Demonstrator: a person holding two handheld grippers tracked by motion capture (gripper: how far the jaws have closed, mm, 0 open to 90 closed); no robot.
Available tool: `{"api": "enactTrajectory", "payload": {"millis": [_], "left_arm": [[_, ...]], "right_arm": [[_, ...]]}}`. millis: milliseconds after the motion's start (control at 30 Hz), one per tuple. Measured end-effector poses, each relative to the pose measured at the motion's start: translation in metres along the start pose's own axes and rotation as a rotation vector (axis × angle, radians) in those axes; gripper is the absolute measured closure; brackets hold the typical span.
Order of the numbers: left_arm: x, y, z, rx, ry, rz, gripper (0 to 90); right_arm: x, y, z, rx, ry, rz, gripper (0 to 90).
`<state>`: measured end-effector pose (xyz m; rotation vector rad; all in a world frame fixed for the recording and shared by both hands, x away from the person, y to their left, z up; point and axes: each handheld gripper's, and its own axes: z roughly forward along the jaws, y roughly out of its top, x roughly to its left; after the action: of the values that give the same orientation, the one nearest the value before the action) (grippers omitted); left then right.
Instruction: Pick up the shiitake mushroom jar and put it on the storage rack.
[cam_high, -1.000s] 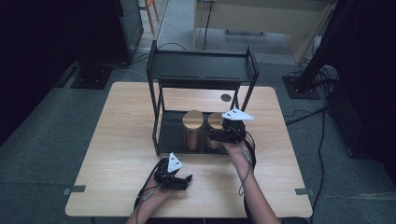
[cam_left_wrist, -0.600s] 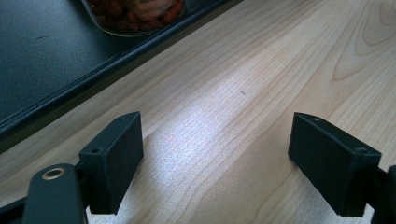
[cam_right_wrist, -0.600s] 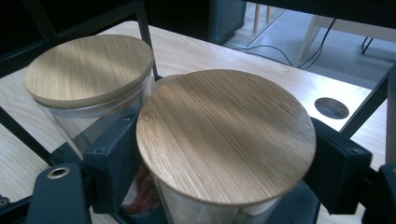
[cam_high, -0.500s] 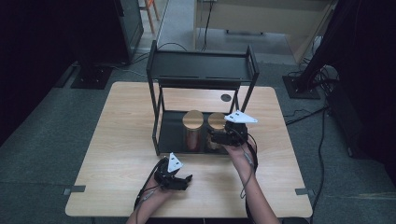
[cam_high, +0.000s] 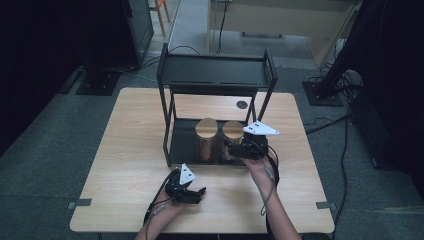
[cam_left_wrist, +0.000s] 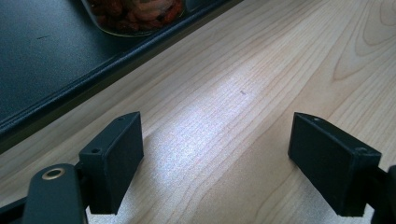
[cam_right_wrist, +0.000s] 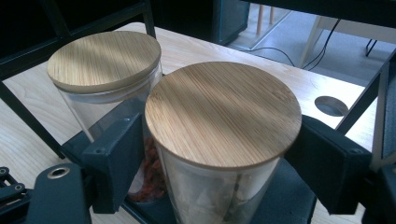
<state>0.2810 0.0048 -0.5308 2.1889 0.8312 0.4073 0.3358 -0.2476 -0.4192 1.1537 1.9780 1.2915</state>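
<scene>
Because its jaws pinch the right-hand jar (cam_right_wrist: 223, 140) below the lid at the shelf's (cam_high: 186, 145) front edge, the right gripper (cam_high: 241, 149) seems to be lifting or placing it, while the left gripper (cam_left_wrist: 219, 158) rests spread over the table (cam_high: 130, 165).

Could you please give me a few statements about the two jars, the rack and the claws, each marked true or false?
1. The right claw has its jaws around the nearer jar. True.
2. Both jars carry metal screw caps. False: the nearer jar and the farther jar both have round wooden lids.
3. The left claw holds a jar. False: its jaws stand open over the bare wooden table.
4. The jars stand on the lower shelf of the black rack. True.
5. The jars are lying on their sides. False: both stand upright.
</scene>
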Motion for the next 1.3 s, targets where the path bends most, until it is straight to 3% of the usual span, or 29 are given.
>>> {"api": "enactTrajectory", "payload": {"millis": [567,800,1300], "left_arm": [[0.000,0.000,0.000,-0.003,0.000,-0.004,18.3],[0.000,0.000,0.000,-0.003,0.000,-0.004,18.3],[0.000,0.000,0.000,-0.003,0.002,-0.005,18.3]], "right_arm": [[0.001,-0.005,-0.011,-0.011,0.016,-0.010,20.0],[0.005,-0.007,-0.017,-0.003,0.020,-0.040,19.5],[0.003,-0.015,-0.023,0.010,0.079,-0.051,19.4]]}}
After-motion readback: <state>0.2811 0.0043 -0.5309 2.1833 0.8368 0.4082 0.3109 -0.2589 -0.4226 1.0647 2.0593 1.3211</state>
